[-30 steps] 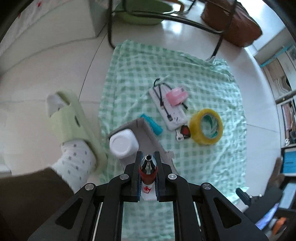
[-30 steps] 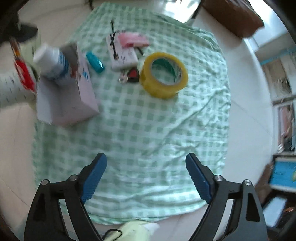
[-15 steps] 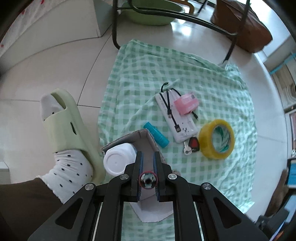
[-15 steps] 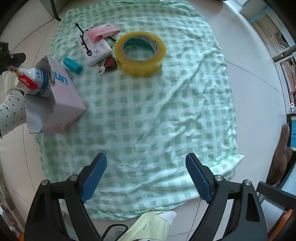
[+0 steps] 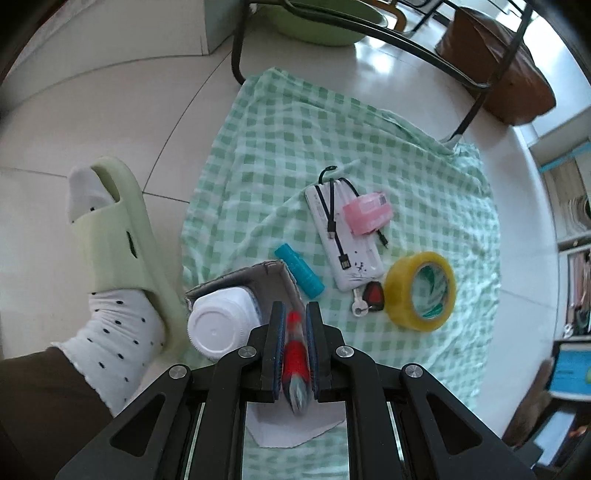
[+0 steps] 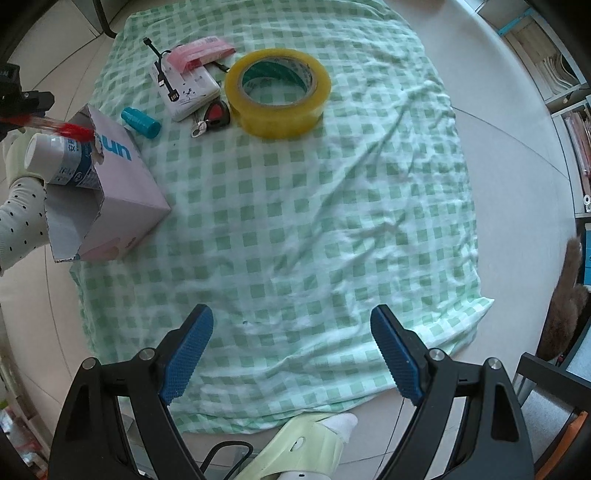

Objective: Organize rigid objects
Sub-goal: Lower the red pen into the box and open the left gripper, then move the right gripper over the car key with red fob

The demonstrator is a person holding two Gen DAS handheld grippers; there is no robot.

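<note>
My left gripper (image 5: 294, 317) is shut on a red and clear pen-like stick (image 5: 294, 354), tip pointing into the open cardboard box (image 5: 275, 284). A white bottle (image 5: 221, 328) leans in that box. The right wrist view shows the stick (image 6: 55, 125) over the box (image 6: 122, 184) and bottle (image 6: 59, 158). My right gripper (image 6: 291, 354) is open and empty above the cloth's near edge. On the green checked cloth (image 6: 314, 206) lie a yellow tape roll (image 6: 277, 92), a white power bank (image 6: 184, 88), a pink case (image 6: 199, 53), a red key fob (image 6: 216, 114) and a teal cylinder (image 6: 142, 122).
A foot in a pale green slipper (image 5: 114, 243) stands left of the box on the tiled floor. A black chair frame (image 5: 472, 110), a green basin (image 5: 325, 22) and a brown bag (image 5: 498, 81) are beyond the cloth. Another slipper (image 6: 306, 446) is at the near edge.
The left gripper has tipped the stick forward and down toward the box opening. The right gripper has drawn back and higher, still open.
</note>
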